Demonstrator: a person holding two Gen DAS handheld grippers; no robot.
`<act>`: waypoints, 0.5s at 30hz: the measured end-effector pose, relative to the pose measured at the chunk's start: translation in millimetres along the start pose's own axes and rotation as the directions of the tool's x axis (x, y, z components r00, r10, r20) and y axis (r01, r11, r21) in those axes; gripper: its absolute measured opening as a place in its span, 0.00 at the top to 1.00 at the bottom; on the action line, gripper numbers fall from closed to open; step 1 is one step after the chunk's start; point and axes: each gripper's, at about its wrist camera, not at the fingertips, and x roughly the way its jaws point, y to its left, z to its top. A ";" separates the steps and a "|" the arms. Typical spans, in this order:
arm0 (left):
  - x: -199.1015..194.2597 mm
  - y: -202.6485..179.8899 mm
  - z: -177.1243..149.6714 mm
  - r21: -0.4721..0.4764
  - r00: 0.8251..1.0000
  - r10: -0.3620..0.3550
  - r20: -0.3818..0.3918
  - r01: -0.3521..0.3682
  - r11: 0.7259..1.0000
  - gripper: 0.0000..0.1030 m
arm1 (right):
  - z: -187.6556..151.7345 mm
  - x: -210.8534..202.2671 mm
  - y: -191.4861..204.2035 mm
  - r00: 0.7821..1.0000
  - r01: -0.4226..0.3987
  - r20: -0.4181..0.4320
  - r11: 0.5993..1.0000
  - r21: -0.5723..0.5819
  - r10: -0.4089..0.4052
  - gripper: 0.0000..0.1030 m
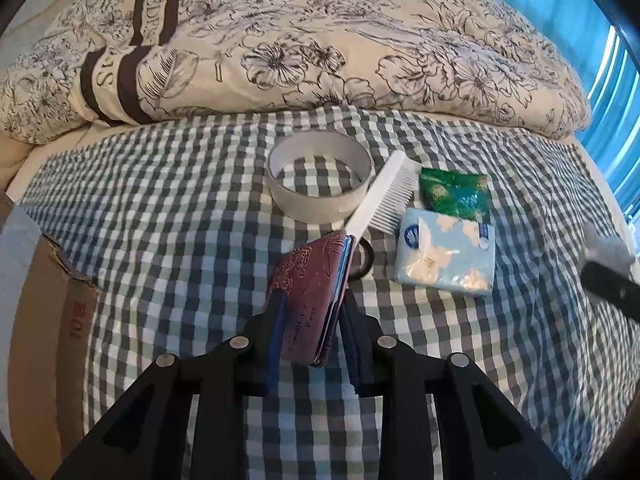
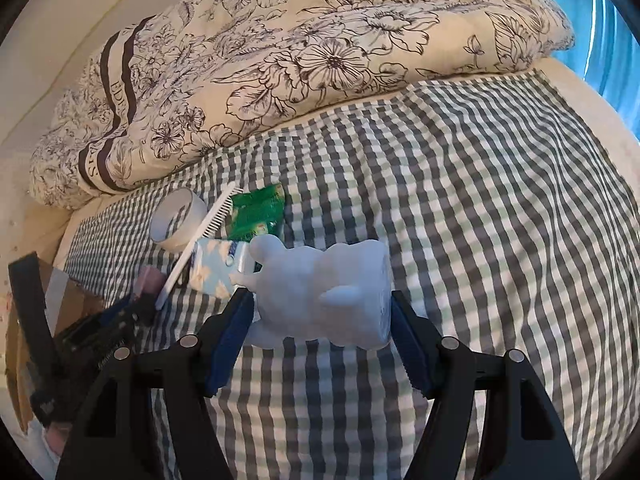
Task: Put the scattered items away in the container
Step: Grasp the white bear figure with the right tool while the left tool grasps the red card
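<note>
Items clustered mid-bed, quilt behind, box at the left edge

On the checked bedsheet (image 1: 160, 208), the white tape roll (image 1: 320, 184) lies left of the white plastic comb (image 1: 384, 196), which leans on its rim; the green foil sachet (image 1: 456, 196) lies right of the comb, the pale blue tissue pack (image 1: 446, 256) just before the sachet. The flower-printed quilt (image 1: 320, 40) is heaped behind them all. The brown cardboard box (image 1: 52, 320) sits at the bed's left edge.
</note>
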 end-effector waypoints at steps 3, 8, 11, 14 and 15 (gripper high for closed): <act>-7.0 2.5 0.2 0.002 1.000 0.031 0.001 -0.031 1.000 0.84 | -2.8 -7.3 -2.6 1.000 -0.011 0.008 1.000 0.003 0.011 0.34; -31.0 12.1 -6.1 -0.023 0.999 0.036 0.002 -0.036 0.999 0.90 | -6.7 -26.6 8.2 0.998 -0.048 0.028 0.999 -0.019 0.049 0.34; -49.8 15.2 -11.3 -0.031 0.999 0.032 0.018 -0.031 0.999 0.90 | -10.4 -40.2 22.8 0.997 -0.068 0.045 0.997 -0.049 0.070 0.34; -71.1 22.7 -16.2 -0.070 1.000 0.001 0.028 0.001 0.998 0.90 | -16.0 -53.6 39.3 0.993 -0.097 0.055 0.992 -0.075 0.101 0.34; -80.7 24.1 -18.4 -0.073 0.999 -0.002 0.036 0.005 0.997 0.91 | -18.1 -57.8 45.1 0.992 -0.104 0.057 0.991 -0.085 0.109 0.34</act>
